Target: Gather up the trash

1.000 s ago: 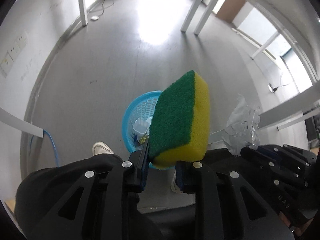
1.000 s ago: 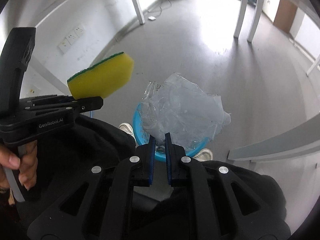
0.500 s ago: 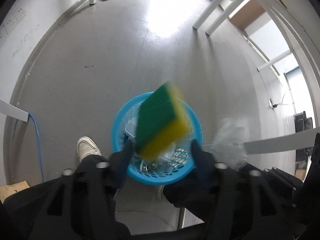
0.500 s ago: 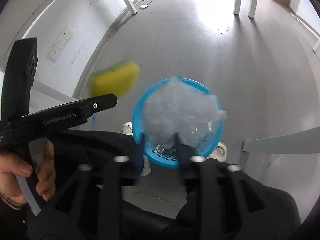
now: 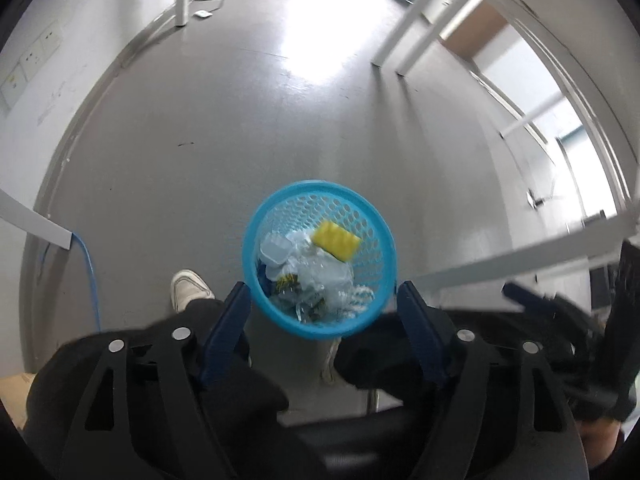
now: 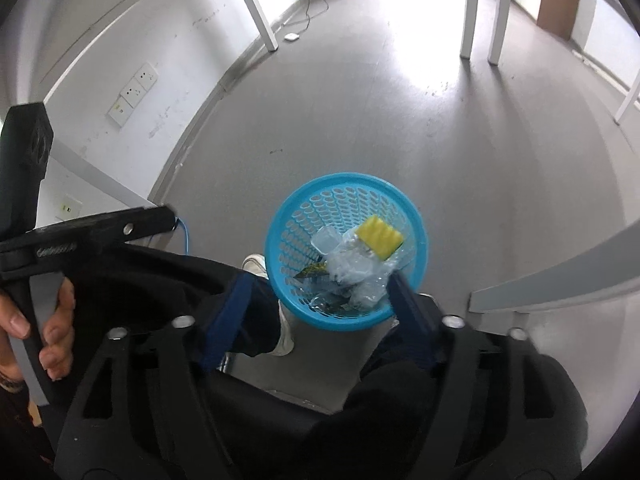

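A blue mesh waste basket (image 5: 372,216) (image 6: 296,216) stands on the grey floor below both grippers. Inside it lie a yellow sponge (image 5: 335,240) (image 6: 379,237), crumpled clear plastic (image 5: 324,270) (image 6: 356,268) and a small clear cup (image 5: 274,250) (image 6: 325,239). High above the basket, my left gripper (image 5: 322,294) has its jaws opening wide with nothing between them. My right gripper (image 6: 316,284) is also opening above the basket, and its jaws are empty too. In the right wrist view the left gripper's black body (image 6: 100,226) shows at the left, held by a hand (image 6: 52,320).
A person's black-trousered legs and white shoes (image 5: 188,286) (image 6: 256,264) stand next to the basket. White table legs (image 5: 408,28) (image 6: 480,12) rise on the far floor. A white wall with sockets (image 6: 136,88) and a blue cable (image 5: 90,264) are at the left.
Both grippers opened. The sponge dropped from the left one and the clear plastic from the right one; both now lie in the blue basket.
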Tool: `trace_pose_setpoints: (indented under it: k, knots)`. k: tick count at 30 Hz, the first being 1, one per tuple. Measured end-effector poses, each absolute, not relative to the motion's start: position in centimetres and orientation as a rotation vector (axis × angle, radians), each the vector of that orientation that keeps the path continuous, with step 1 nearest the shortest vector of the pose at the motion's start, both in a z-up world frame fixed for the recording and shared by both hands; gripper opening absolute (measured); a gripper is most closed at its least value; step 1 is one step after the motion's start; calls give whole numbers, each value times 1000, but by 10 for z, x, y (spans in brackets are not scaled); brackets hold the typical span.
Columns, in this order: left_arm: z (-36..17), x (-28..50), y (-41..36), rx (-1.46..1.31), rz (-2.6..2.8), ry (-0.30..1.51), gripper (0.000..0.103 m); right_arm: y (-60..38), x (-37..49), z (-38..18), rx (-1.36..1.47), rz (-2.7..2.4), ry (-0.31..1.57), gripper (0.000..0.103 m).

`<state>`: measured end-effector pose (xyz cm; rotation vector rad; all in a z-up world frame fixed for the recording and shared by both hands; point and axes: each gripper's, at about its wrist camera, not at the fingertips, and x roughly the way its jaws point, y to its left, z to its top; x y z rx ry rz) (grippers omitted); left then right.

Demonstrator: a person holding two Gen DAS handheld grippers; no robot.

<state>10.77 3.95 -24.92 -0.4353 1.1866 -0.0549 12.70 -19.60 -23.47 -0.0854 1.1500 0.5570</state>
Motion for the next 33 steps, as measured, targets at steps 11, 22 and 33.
trace_pose_setpoints:
  k: [11,22,33]
  knots:
    - [-236,91,24,-269,-54,1142,97,-214,98,-215,-137,560,1097,95]
    - [-233,91,14,-182,-28,1126,97,-216,105,-218,-119,555,1130,95]
    - [-234,92,3,-166,-63,1135,97,-216,111,-226,-88,557,1170,95]
